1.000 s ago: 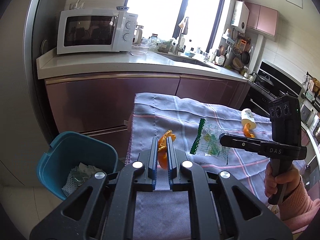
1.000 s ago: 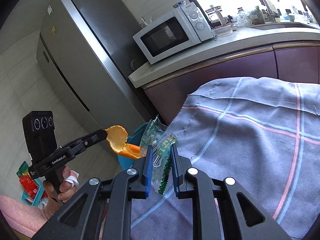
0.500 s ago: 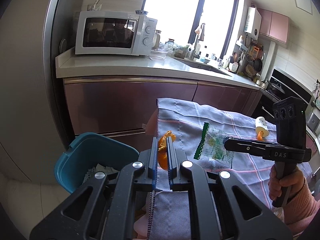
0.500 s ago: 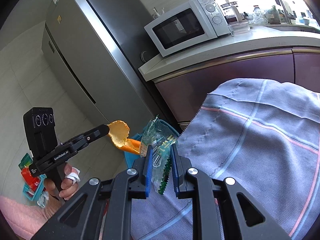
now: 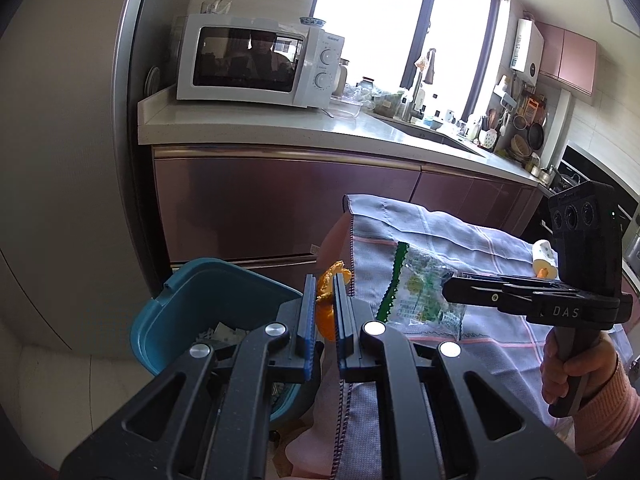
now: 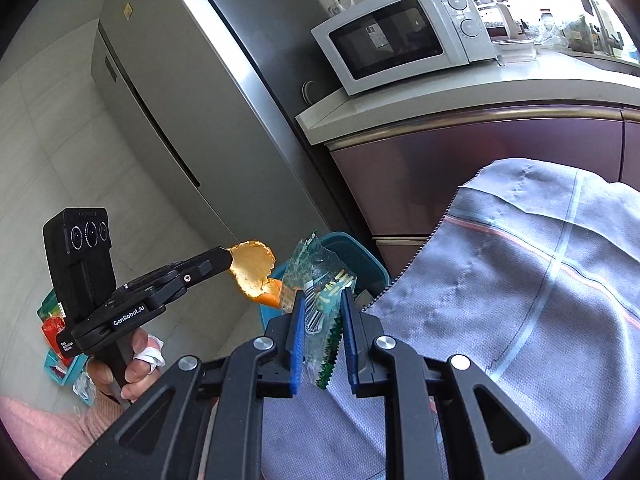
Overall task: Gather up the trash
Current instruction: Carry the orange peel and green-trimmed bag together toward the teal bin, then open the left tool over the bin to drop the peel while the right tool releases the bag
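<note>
Your left hand-held gripper [image 5: 323, 292] is clamped narrow on an orange peel [image 5: 326, 280], held just beside the rim of the teal bin [image 5: 192, 292] and a little above it. Your right hand-held gripper [image 6: 322, 312] pinches a clear green wrapper [image 6: 320, 280], near the bin on the cloth side. The bin stands on the floor just off the corner of the table's checked cloth [image 5: 460, 232]. A white cup [image 5: 544, 258] lies on the cloth, well apart from the bin.

Both hand-held grippers, left gripper [image 5: 323, 300] and right gripper [image 6: 322, 312], have jaws clamped.
</note>
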The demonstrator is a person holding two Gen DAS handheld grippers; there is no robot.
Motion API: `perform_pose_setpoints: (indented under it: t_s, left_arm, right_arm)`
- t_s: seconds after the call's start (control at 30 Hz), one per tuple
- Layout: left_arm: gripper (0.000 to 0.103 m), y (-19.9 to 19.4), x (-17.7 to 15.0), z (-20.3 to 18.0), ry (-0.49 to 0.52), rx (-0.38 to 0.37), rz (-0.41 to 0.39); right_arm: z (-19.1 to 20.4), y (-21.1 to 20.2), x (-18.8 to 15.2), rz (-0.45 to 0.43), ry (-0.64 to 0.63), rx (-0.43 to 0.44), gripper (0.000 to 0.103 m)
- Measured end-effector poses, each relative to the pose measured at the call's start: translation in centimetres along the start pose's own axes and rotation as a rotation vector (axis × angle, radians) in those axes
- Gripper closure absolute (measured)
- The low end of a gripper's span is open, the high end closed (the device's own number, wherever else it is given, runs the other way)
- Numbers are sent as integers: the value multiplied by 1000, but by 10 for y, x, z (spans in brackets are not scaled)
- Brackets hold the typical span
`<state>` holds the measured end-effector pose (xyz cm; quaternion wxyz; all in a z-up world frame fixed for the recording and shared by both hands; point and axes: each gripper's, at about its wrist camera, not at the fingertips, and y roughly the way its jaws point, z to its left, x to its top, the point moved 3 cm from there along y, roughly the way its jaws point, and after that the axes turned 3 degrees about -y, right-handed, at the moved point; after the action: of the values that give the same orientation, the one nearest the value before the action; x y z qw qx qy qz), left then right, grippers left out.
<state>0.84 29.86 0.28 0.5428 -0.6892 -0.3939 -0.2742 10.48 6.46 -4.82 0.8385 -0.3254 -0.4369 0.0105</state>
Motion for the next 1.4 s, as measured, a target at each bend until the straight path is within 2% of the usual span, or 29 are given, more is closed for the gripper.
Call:
perform_pose_setpoints:
  t_s: [0.67, 1.4]
  left_arm:
    - [94, 13, -2, 31, -36, 62, 15]
    - [94, 31, -6, 48, -55, 114, 42]
  right_arm:
    - [9, 48, 12, 66, -37, 6, 87]
    - [7, 86, 15, 133, -31, -3, 87]
